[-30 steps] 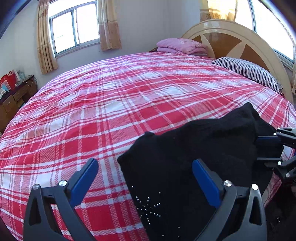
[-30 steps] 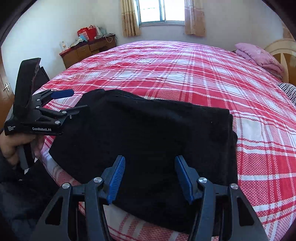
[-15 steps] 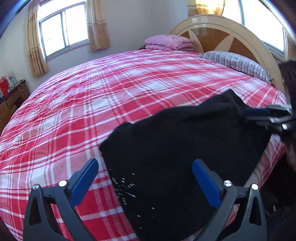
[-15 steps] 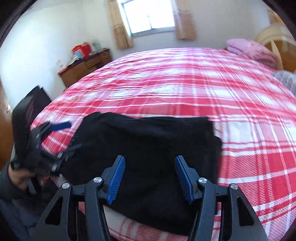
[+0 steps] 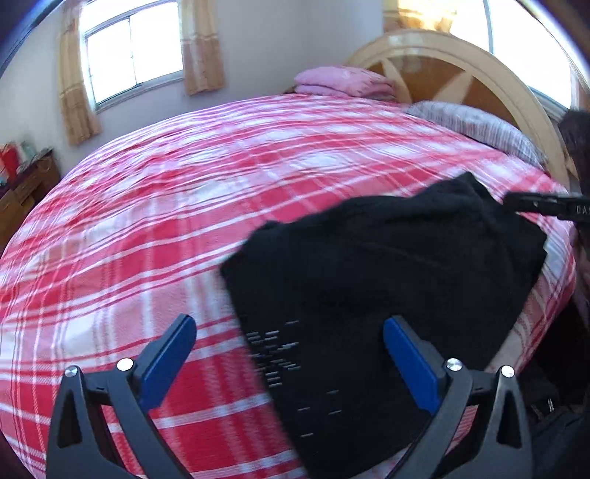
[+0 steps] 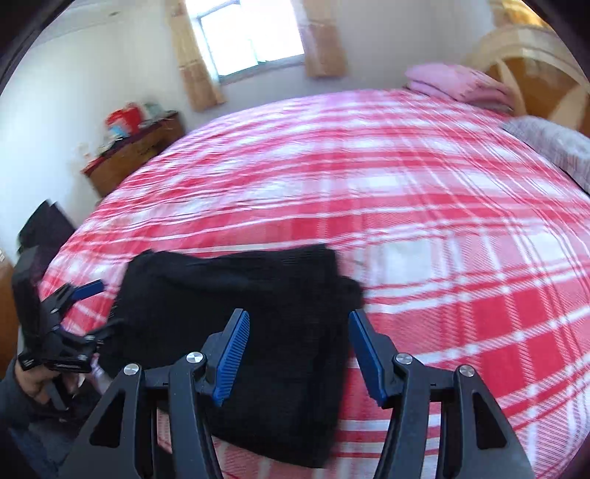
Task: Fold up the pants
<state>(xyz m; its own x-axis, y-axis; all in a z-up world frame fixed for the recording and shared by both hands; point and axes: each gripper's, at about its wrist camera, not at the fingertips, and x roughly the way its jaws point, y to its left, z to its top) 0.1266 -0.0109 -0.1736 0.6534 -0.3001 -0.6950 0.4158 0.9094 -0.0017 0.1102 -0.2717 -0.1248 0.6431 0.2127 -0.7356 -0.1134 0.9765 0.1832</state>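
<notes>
Folded black pants [image 5: 368, 272] lie flat on the red plaid bedspread [image 5: 184, 206] near the bed's front edge. Small studs show on their near left part. My left gripper [image 5: 291, 353] stands open over the pants' left edge with nothing between its blue pads. In the right wrist view the pants [image 6: 239, 291] sit low and left of centre. My right gripper [image 6: 300, 353] hovers open above their right part, its pads clear of the cloth. A hand [image 6: 33, 379] holds the left gripper [image 6: 99, 307] at the pants' left end. The right gripper [image 5: 538, 206] shows at the far right of the left wrist view.
A folded pink blanket [image 5: 343, 83] and a striped pillow [image 5: 475, 125] lie by the arched wooden headboard [image 5: 461, 73]. A wooden dresser [image 6: 136, 154] with clutter stands by the far wall under a curtained window [image 6: 250, 33]. The bed edge drops off just below the pants.
My right gripper has pulled back and up from the pants and rolled; the pants look smaller and further left in its view. The left gripper has shifted only slightly. Both stay open.
</notes>
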